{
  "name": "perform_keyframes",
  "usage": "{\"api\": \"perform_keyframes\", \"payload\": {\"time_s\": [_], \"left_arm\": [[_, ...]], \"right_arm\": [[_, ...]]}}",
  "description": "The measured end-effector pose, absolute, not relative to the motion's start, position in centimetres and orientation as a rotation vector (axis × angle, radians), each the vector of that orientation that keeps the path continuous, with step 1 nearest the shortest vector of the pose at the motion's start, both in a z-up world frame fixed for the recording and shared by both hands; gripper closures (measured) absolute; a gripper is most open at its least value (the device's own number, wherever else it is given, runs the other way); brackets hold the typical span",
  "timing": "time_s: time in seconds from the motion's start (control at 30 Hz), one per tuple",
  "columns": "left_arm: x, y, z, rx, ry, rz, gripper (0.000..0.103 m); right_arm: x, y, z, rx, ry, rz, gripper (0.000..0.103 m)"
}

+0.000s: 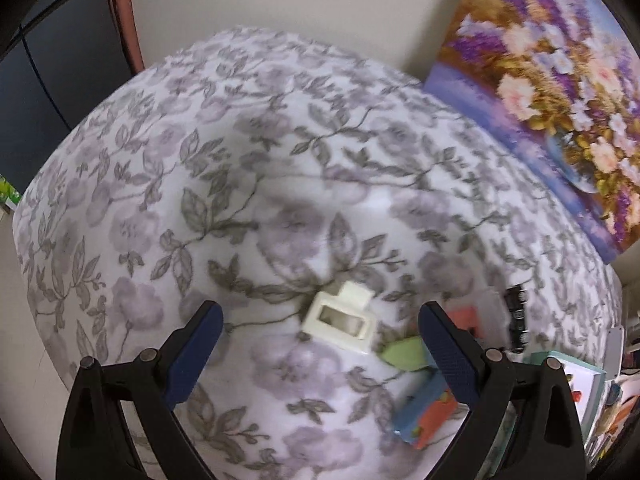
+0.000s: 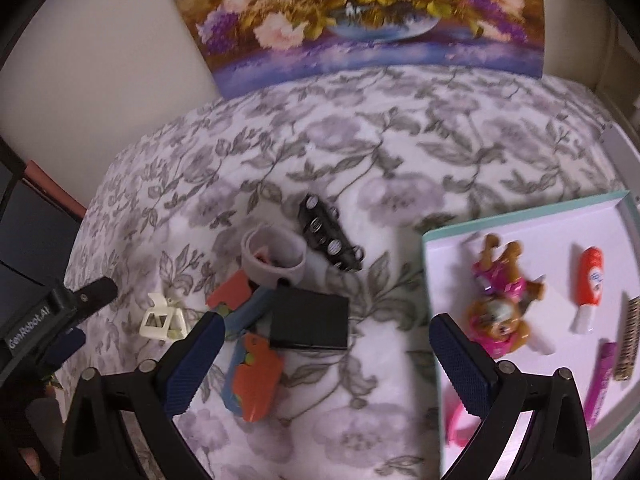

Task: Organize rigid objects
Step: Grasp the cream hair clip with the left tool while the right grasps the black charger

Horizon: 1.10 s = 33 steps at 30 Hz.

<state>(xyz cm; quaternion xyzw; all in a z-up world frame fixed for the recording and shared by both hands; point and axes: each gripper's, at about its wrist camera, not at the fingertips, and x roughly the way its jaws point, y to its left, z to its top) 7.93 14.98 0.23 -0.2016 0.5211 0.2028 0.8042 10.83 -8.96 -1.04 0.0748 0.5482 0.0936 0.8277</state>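
A cream hair claw clip point(image 1: 340, 318) lies on the floral cloth just ahead of my open, empty left gripper point(image 1: 320, 316); it also shows in the right wrist view point(image 2: 162, 320). My right gripper point(image 2: 326, 328) is open and empty above a pile: a black flat box point(image 2: 310, 320), a blue-and-orange toy point(image 2: 250, 364), a grey band point(image 2: 274, 258) and a black studded clip point(image 2: 328, 236). A white tray with a teal rim point(image 2: 520, 212) at the right holds a pink toy dog point(image 2: 500, 304), an orange tube point(image 2: 590, 288) and a pink pen point(image 2: 600, 380).
A flower painting point(image 2: 360, 20) leans against the wall behind the table. The left gripper's body point(image 2: 48, 316) shows at the left edge of the right wrist view. The cloth-covered table point(image 1: 200, 160) drops off at the left. A green piece point(image 1: 404, 354) lies by the toy.
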Motion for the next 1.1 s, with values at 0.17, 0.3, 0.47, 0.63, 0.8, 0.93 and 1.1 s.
{"api": "perform_keyframes", "payload": {"time_s": [0.17,0.3,0.47,0.63,0.8,0.93,1.1], "left_arm": [[7.9,16.3,-1.9,-0.466,1.184,0.424,0.005],[8.5,16.1,-2.2,-0.464,1.190,0.396,0.005],[10.0,14.5,-3.0,-0.416,1.227,0.340,0.005],[10.9,13.8,-4.2,-0.368,1.249,0.356,0.005],[11.3,13.6,-5.2,-0.337,1.265,0.361,0.006],[11.4,13.5,-5.6,-0.351,1.269,0.357,0.025],[11.6,13.4,-6.1,-0.364,1.275,0.342,0.045]], "right_arm": [[11.2,-7.9,-2.4,0.171,1.194,0.210,0.000],[11.3,-7.3,-3.6,0.178,1.227,0.216,0.000],[11.6,-7.6,-4.7,0.195,1.254,0.196,0.000],[11.9,-8.0,-5.5,0.220,1.272,0.191,0.004],[12.2,-8.3,-6.1,0.233,1.285,0.178,0.016],[12.2,-8.2,-6.0,0.235,1.274,0.181,0.017],[12.2,-8.0,-6.1,0.214,1.270,0.179,0.017]]}}
